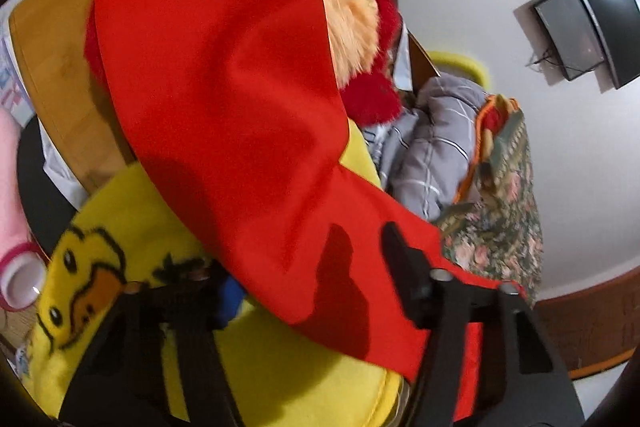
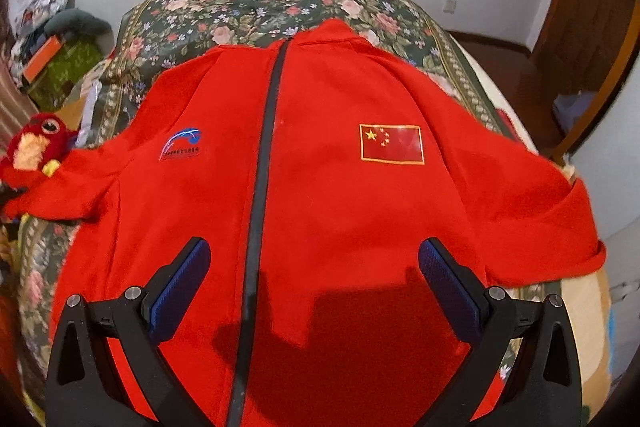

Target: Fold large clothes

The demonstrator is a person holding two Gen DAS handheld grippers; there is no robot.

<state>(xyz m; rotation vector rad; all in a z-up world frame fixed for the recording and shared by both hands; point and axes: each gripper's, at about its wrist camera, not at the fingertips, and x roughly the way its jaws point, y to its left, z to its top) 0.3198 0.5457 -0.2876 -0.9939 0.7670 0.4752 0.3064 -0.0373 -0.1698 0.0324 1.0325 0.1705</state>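
Nearest in the right wrist view, the right tongs hang wide open over the lower front of the red zip-front jacket, their blue ribbed pads holding nothing. The jacket lies face up and spread across the floral-patterned bed cover, black zip closed, sleeves out to either side. In the left wrist view the left tongs have red cloth draped between their fingers; whether they pinch it I cannot tell, since one finger is hidden under the fabric.

The cloth looks soft, light and limp, a smooth matt knit that will sag and slide unless gripped at a firm edge. I would take it at the cuff, hem or shoulder seam.

Further off, that sleeve crosses a yellow fleece duck blanket. Beyond sits a fluffy red plush toy, then crumpled grey checked bedding.
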